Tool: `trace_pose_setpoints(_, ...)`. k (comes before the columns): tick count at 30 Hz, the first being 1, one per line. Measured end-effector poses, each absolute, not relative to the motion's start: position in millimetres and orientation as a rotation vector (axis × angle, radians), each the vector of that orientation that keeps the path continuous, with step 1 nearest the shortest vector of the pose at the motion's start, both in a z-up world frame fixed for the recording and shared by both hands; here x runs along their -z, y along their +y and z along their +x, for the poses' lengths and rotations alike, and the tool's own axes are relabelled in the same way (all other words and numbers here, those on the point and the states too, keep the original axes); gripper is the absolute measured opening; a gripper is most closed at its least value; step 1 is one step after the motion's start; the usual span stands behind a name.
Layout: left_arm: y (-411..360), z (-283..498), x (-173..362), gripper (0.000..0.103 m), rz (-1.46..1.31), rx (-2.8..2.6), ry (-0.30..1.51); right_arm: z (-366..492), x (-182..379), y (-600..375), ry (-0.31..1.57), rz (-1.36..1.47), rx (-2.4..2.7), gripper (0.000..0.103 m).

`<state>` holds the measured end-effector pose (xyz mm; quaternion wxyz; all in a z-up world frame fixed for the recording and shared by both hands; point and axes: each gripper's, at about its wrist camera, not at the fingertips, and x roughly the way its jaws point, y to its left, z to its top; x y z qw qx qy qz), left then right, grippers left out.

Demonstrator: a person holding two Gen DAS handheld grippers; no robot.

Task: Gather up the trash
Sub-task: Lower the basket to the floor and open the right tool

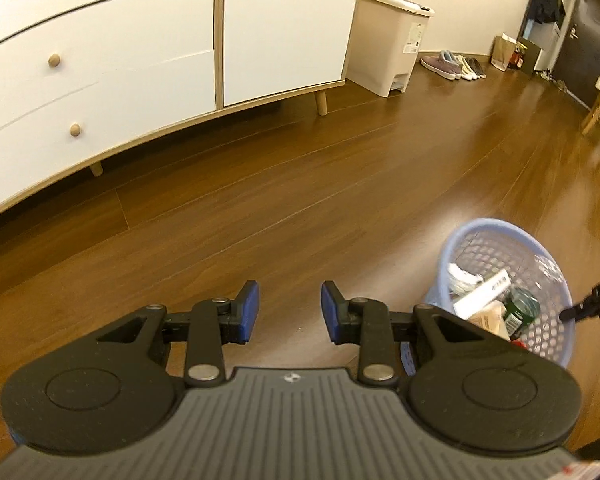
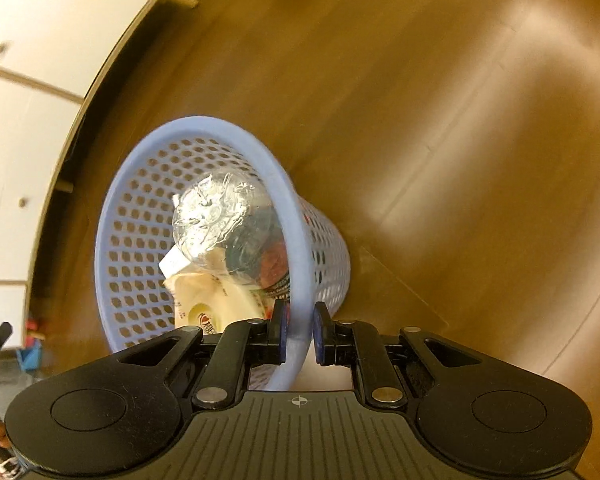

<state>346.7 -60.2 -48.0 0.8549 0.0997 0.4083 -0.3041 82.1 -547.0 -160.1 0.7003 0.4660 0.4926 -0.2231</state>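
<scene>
My right gripper is clamped on the rim of the blue mesh basket: one blue pad sits inside the wall, the other outside, with the lavender rim pinched between them. From this wrist view the basket stretches away toward 11 o'clock, its mouth tilted toward the camera. Inside, a crumpled clear plastic bottle lies uppermost near the middle; below it, toward 6 o'clock, a cream-coloured packet with a red mark, and at its 4 o'clock a dark wrapper against the basket wall. Whether the basket's base touches the wooden floor I cannot tell.

My left gripper hangs with its jaws spread wide and nothing between the blue pads, only bare floor beyond them. The same basket shows at its 4 o'clock, just beside the right finger linkage, holding a white box, a green can and white crumpled paper. A black tip of the other gripper reaches the basket's far rim at 3 o'clock.

Farther out, a white dresser on short wooden legs fills 10 to 12 o'clock, a white pedal bin stands at 1 o'clock, and a row of shoes lines the wall beyond it.
</scene>
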Motion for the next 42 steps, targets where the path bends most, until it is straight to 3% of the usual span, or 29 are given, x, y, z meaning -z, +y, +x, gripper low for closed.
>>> trace_pose_setpoints(7, -30, 340, 49, 0.037, 0.23, 0.584, 0.836, 114, 172, -534, 1.114, 1.066, 0.503, 0.009)
trace_pose_setpoints(42, 83, 344, 88, 0.041, 0.083, 0.224, 0.9, 347, 201, -404, 0.99, 0.913, 0.324, 0.01)
